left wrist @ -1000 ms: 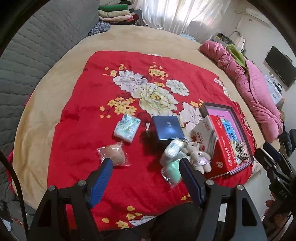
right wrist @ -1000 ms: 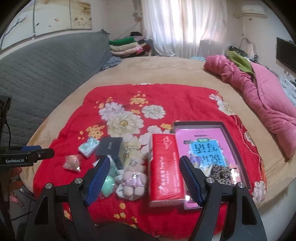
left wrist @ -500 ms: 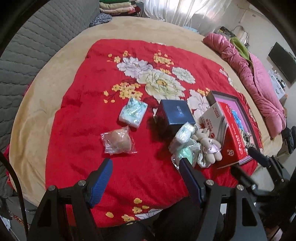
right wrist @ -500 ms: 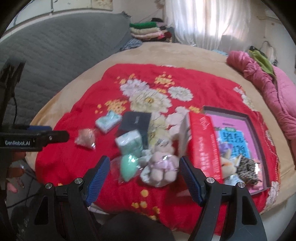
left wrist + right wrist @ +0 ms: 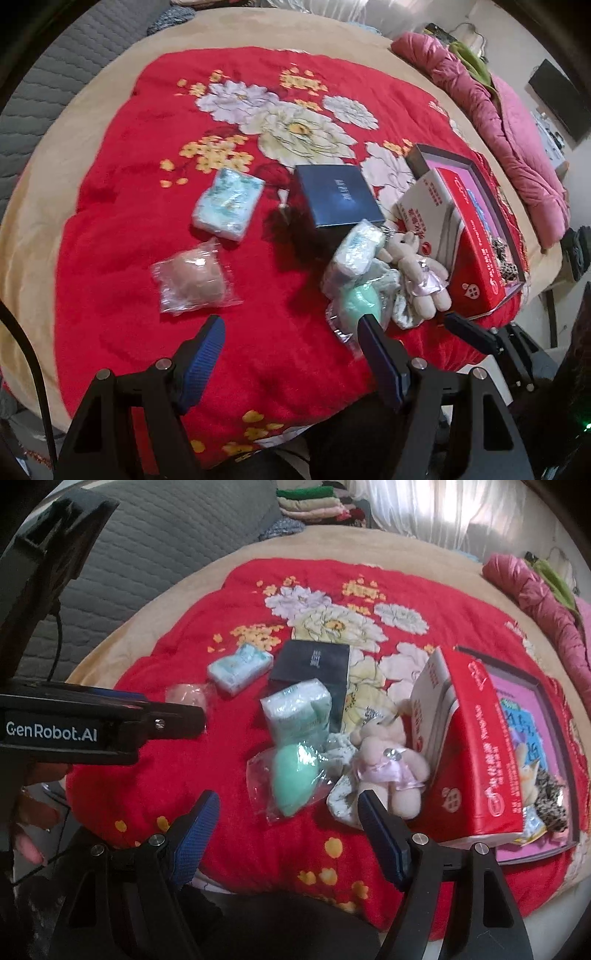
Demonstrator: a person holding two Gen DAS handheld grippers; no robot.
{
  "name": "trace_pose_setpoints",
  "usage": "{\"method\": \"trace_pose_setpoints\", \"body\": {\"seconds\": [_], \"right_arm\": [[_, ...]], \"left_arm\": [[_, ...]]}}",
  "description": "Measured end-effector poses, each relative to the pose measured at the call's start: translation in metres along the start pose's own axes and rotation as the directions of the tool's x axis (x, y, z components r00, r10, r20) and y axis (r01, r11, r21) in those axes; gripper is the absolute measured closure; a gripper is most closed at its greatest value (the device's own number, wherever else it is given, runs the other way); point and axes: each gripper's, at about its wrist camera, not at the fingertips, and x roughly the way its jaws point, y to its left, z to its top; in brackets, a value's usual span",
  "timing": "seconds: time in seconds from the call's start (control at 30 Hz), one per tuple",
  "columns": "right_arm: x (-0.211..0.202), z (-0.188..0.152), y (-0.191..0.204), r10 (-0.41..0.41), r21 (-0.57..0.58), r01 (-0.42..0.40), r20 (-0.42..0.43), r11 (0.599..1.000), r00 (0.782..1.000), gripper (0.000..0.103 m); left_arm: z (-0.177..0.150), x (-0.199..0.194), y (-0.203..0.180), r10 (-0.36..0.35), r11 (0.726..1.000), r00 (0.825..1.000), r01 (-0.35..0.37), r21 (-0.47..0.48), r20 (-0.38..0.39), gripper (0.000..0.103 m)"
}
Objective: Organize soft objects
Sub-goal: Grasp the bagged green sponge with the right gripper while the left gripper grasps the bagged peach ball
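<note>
On a red flowered blanket point(image 5: 122, 236) lie several soft items. A bagged peach sponge point(image 5: 192, 282) sits just beyond my open left gripper point(image 5: 291, 345). A blue tissue pack point(image 5: 229, 201) lies farther back. A second tissue pack point(image 5: 297, 710), a bagged green sponge point(image 5: 293, 779) and a small plush bear point(image 5: 384, 771) are clustered beside a red tissue box point(image 5: 469, 746). My right gripper point(image 5: 290, 821) hangs open right in front of the green sponge, nothing between its fingers. The left gripper's body point(image 5: 99, 722) crosses the right wrist view's left side.
A dark blue box point(image 5: 338, 195) stands behind the cluster. A grey tray point(image 5: 550, 709) with a pink lining holds a leopard-print item point(image 5: 550, 801). A pink quilt point(image 5: 517, 122) lies at the far right, folded clothes point(image 5: 314, 502) at the back, a grey padded headboard point(image 5: 147, 546) at the left.
Both grippers have sunk toward the blanket and tilted down, so the items look larger and nearer. The right gripper shifted left, from the red box toward the green sponge. Both stayed open.
</note>
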Motion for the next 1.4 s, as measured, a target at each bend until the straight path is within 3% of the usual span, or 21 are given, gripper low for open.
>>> {"method": "trace_pose_setpoints", "body": {"seconds": [0.13,0.3,0.47,0.87,1.2,1.4], "right_arm": [[0.006,0.002,-0.004,0.0,0.009,0.001,-0.011,1.0,1.0,0.025],[0.012,0.005,-0.015,-0.046,0.018,0.046,-0.014,0.999,0.999,0.025],[0.021,0.011,-0.026,-0.03,0.073,0.032,-0.025,0.997,0.999,0.025],[0.056,0.013,0.005,0.011,-0.023,-0.013,-0.087,1.0,0.996,0.025],[0.083,0.014,0.007,-0.014,-0.048,0.007,-0.142,0.999,0.99,0.025],[0.089,0.011,-0.004,-0.032,-0.019,0.029,-0.153,0.999,0.988,0.052]], "left_arm": [[0.006,0.008,0.0,0.017,1.0,1.0,-0.017,0.019,-0.009,0.03],[0.009,0.016,0.028,0.059,0.998,0.998,-0.059,-0.032,-0.019,0.03],[0.008,0.027,0.055,0.061,0.994,0.997,-0.064,-0.091,-0.039,0.03],[0.016,0.041,0.093,0.071,0.984,0.996,-0.078,-0.161,-0.047,0.03],[0.029,0.065,0.1,0.049,0.979,0.995,-0.065,-0.191,-0.084,0.029],[0.027,0.08,0.099,0.04,0.975,0.992,-0.065,-0.21,-0.12,0.03]]}}
